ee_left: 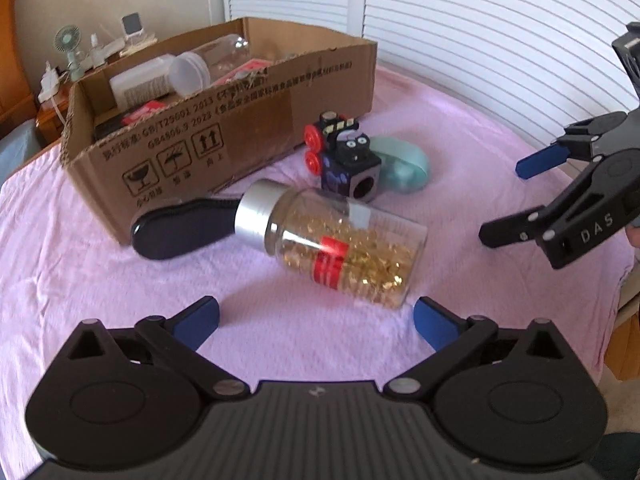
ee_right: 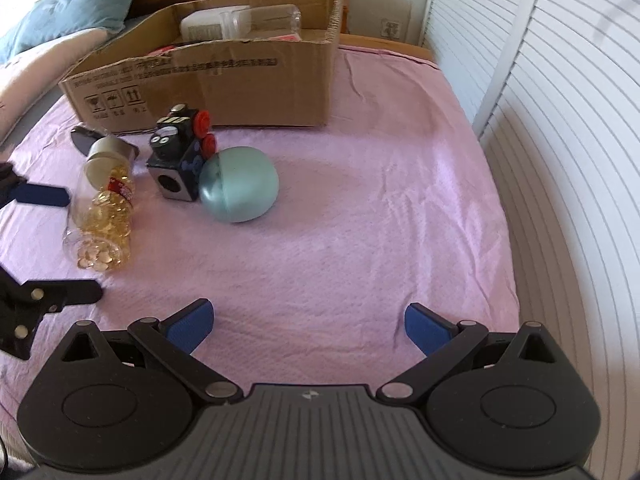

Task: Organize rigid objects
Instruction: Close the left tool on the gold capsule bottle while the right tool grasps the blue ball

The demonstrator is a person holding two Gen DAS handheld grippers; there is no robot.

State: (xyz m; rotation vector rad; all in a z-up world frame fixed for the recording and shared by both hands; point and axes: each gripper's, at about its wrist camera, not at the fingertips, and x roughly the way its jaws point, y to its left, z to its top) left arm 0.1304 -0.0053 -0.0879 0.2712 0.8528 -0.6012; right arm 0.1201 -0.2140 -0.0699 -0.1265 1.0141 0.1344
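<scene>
A clear jar [ee_left: 340,242] of golden capsules with a silver lid lies on its side on the pink cloth, just ahead of my open, empty left gripper [ee_left: 316,320]. It also shows in the right wrist view [ee_right: 104,212]. Behind it lie a black brush [ee_left: 180,226], a black toy train [ee_left: 344,156] with red wheels and a teal oval case [ee_left: 404,168]. My right gripper [ee_right: 308,322] is open and empty over bare cloth, apart from the case [ee_right: 240,184] and the train [ee_right: 180,156]. The right gripper also shows in the left wrist view [ee_left: 508,204].
An open cardboard box [ee_left: 224,136] stands at the back and holds plastic bottles and red packs; it also shows in the right wrist view [ee_right: 224,76]. White louvred doors [ee_right: 560,120] run along the right. A bedside table with a small fan [ee_left: 68,48] is behind the box.
</scene>
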